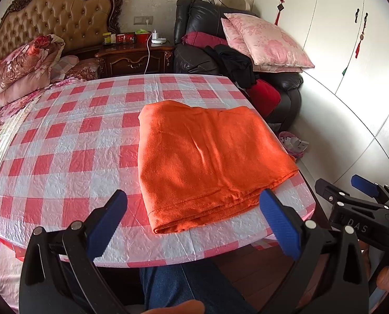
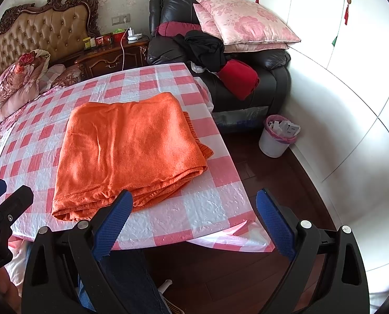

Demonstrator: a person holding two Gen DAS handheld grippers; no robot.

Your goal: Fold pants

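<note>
The orange pants [image 1: 210, 157] lie folded into a thick rectangle on the red-and-white checked table [image 1: 71, 141], near its right edge. From the right wrist view the same orange pants [image 2: 126, 149] show a ribbed waistband sticking out at the right side. My left gripper [image 1: 194, 204] hovers open above the table's near edge, just short of the folded stack, holding nothing. My right gripper [image 2: 193, 204] is open too, over the table's near right corner [image 2: 220, 209], with empty fingers. The right gripper [image 1: 362, 196] also shows at the right in the left wrist view.
A black leather armchair [image 2: 260, 78] piled with pink pillows [image 2: 244, 23] and dark and red clothes stands beyond the table. A small bin [image 2: 278, 136] sits on the wooden floor. A bed [image 1: 0, 120] with flowered bedding lies left. A person's jeans-clad legs [image 1: 184, 282] are under the table edge.
</note>
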